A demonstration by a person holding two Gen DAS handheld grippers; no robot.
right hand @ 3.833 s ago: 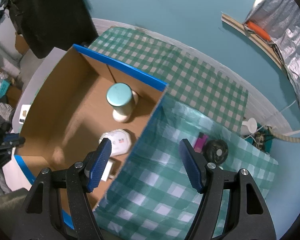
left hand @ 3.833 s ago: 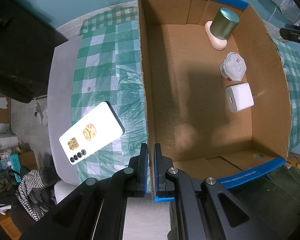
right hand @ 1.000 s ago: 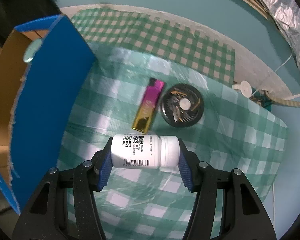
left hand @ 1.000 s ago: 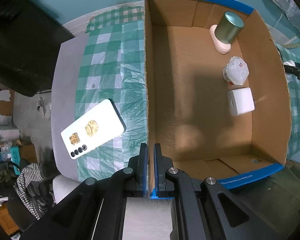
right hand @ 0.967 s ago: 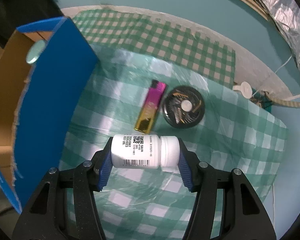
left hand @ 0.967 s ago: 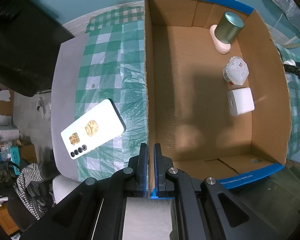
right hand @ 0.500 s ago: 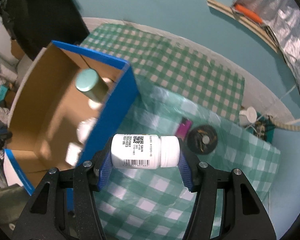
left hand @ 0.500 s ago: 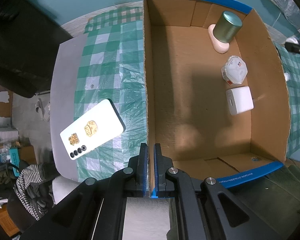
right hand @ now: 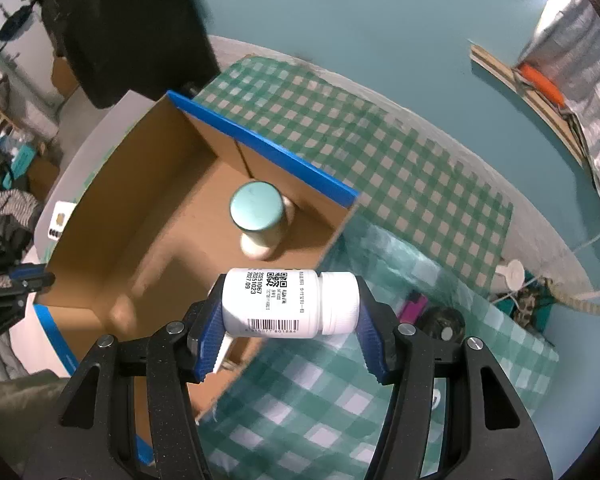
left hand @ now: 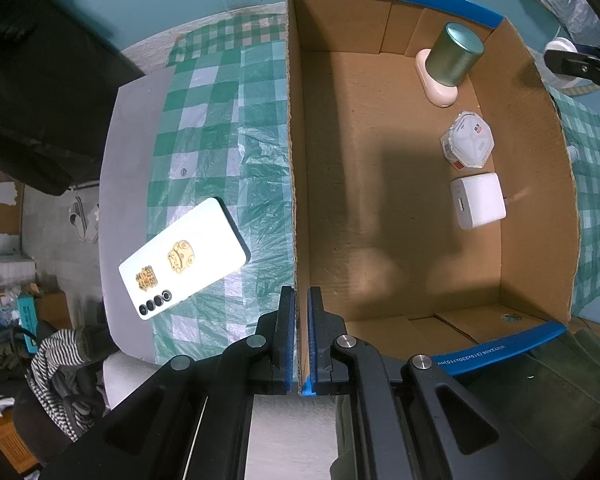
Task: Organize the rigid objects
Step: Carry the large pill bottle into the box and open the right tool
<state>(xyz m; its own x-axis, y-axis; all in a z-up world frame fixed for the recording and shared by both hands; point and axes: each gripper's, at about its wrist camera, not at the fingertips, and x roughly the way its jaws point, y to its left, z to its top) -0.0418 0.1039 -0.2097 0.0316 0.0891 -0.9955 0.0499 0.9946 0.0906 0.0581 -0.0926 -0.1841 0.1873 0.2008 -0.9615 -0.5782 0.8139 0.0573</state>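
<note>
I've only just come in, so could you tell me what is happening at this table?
A person is sorting small items into a cardboard box. The left tool is shut on the box's wall, steadying it. The right tool holds a white pill bottle sideways, up above the box's edge. A green canister and a white charger are already inside.

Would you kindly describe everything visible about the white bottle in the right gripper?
The white bottle looks like smooth plastic, with a ribbed white screw cap on its right end. Its label carries black print, a QR code and a barcode. It lies sideways, clamped end to end between the blue pads of the right gripper, one on its base, one on its cap. It hangs in the air above the near wall of the cardboard box, touching nothing else.
</note>
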